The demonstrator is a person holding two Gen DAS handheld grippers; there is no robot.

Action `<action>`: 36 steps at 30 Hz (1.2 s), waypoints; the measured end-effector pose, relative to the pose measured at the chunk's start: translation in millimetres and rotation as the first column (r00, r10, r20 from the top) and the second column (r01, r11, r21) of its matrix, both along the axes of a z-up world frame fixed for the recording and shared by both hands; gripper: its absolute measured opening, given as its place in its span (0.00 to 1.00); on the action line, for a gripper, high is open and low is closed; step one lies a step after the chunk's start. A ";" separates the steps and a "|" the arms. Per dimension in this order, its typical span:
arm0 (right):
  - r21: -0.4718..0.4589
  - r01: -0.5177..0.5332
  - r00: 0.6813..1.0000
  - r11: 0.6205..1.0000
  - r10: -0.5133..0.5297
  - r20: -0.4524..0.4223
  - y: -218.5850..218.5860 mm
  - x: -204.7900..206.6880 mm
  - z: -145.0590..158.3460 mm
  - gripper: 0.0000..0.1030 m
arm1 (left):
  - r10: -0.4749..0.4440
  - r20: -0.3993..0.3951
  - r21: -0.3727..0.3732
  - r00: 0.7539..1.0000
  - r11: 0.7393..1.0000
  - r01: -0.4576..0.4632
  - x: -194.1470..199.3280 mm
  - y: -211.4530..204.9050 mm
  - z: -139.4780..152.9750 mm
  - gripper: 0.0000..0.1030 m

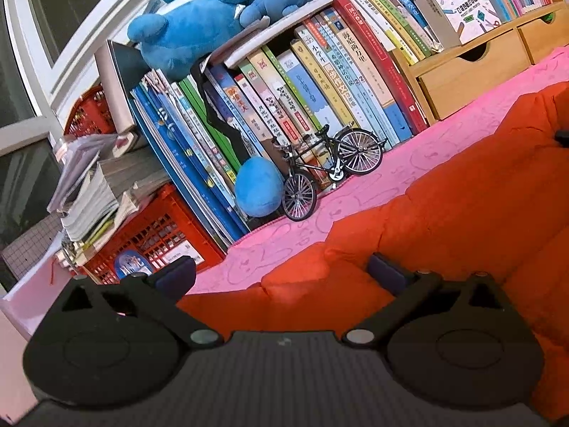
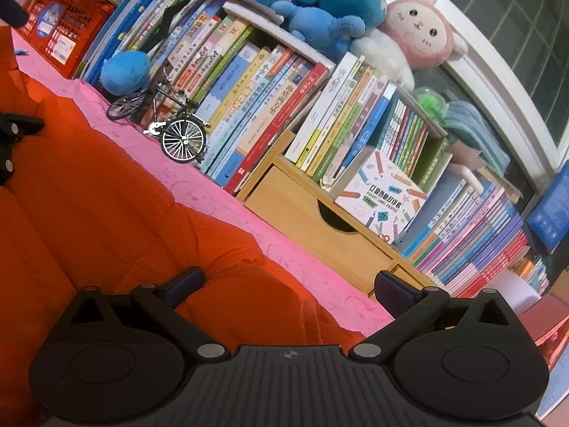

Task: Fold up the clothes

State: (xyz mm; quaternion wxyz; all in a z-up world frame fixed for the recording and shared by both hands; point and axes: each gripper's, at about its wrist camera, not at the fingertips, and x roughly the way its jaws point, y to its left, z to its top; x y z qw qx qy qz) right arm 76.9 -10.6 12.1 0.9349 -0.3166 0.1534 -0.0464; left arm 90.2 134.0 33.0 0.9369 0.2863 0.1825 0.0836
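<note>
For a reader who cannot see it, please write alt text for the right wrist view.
The right gripper, jaws open, hovers over the edge of an orange garment lying on a pink tablecloth. Behind stand rows of books, a model bicycle, a wooden drawer unit and blue and pink plush toys.

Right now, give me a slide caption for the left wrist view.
Open left tongs poised over the orange garment on a pink tablecloth, model bicycle and books behind.

orange-red garment on pink squiggle-patterned cloth, blue plush toys, red crate
</note>
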 end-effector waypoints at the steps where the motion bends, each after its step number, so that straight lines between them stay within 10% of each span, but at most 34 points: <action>1: -0.003 0.001 1.000 1.000 -0.001 0.003 0.4 -0.2 -0.2 1.00 | 0.000 0.004 0.005 1.000 1.000 0.000 -0.3 -0.7 -0.2 1.00; 14: 0.055 -0.009 1.000 0.998 0.010 -0.025 -7.6 3.0 2.4 1.00 | -0.007 -0.022 -0.045 1.000 0.999 0.006 2.5 4.0 3.3 1.00; 24: 0.343 -0.016 0.985 0.939 0.074 -0.156 -48.2 15.3 22.1 1.00 | -0.050 -0.119 -0.252 0.992 0.968 0.019 12.5 32.0 21.1 1.00; 28: 0.444 -0.073 0.991 0.893 0.115 -0.069 -55.8 10.7 61.6 1.00 | -0.021 -0.083 -0.389 0.996 0.921 -0.013 12.5 39.1 58.7 1.00; 36: 0.281 -0.141 0.981 0.949 0.172 -0.088 -13.0 13.1 45.4 1.00 | 0.005 -0.172 -0.305 0.985 0.951 -0.058 29.1 1.0 41.0 1.00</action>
